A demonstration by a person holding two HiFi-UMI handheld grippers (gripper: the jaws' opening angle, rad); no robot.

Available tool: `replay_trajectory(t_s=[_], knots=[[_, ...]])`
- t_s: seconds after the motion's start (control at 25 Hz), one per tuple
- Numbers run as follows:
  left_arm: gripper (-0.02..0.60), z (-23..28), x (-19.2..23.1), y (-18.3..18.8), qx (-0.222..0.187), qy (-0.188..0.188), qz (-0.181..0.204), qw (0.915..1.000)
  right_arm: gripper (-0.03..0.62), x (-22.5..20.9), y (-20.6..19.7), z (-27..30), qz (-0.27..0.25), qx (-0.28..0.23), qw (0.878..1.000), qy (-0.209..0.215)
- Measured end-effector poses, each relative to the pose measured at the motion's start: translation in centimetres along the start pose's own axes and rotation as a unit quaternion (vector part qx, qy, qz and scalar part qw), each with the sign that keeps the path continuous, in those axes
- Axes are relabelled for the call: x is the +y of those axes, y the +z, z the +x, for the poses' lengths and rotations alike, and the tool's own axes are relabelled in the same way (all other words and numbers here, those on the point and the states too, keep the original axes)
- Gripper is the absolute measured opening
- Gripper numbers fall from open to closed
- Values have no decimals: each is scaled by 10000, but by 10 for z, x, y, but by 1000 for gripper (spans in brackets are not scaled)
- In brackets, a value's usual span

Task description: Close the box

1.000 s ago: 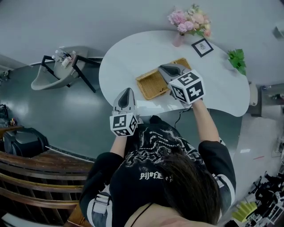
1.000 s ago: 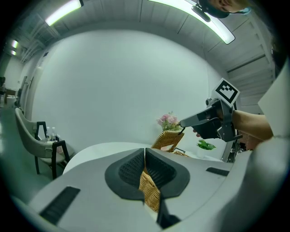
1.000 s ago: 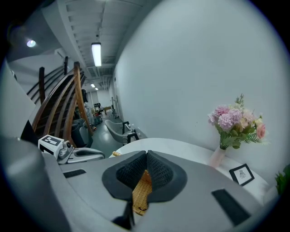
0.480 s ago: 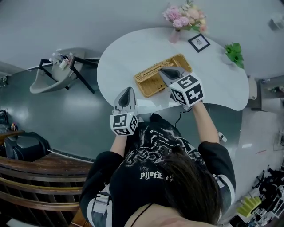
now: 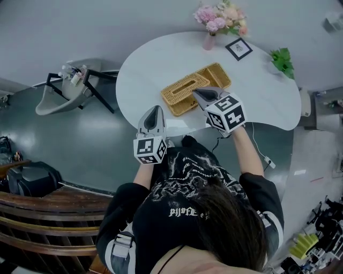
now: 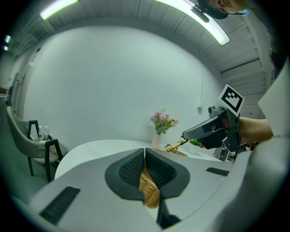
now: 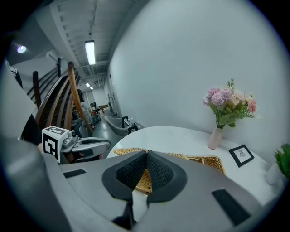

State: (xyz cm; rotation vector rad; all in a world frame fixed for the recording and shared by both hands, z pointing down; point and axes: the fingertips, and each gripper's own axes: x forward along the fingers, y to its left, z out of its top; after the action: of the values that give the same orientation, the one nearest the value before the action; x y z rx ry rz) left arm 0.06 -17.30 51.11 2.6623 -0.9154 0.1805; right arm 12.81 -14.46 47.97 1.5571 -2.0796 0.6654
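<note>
A wicker box (image 5: 217,75) lies on the white oval table (image 5: 150,64), its right half showing an open inside. Its lid (image 5: 185,89) slopes low over the left half, with one edge still raised (image 6: 175,146). My right gripper (image 5: 198,94) is at that raised edge, shut on it; its fingertips (image 6: 184,135) touch the wicker. In the right gripper view the pads (image 7: 146,156) meet over the lid (image 7: 131,153). My left gripper (image 5: 154,111) hovers at the table's near edge, apart from the box, shut and holding nothing (image 6: 145,156).
A vase of pink flowers (image 5: 217,16), a small framed picture (image 5: 237,48) and a green plant (image 5: 282,61) stand along the table's far side. A grey chair with bottles (image 5: 64,88) sits on the floor at the left.
The lid has swung from nearly upright down to a low slope over the box. My right gripper sank with it. The left gripper has hardly moved.
</note>
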Motion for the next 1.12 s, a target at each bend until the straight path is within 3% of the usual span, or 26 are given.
replay_trajectory(t_s=[1.12], knots=[[26, 16, -21, -15, 242, -202, 68, 9995, 37, -4, -81, 17, 820, 376, 9959, 40]])
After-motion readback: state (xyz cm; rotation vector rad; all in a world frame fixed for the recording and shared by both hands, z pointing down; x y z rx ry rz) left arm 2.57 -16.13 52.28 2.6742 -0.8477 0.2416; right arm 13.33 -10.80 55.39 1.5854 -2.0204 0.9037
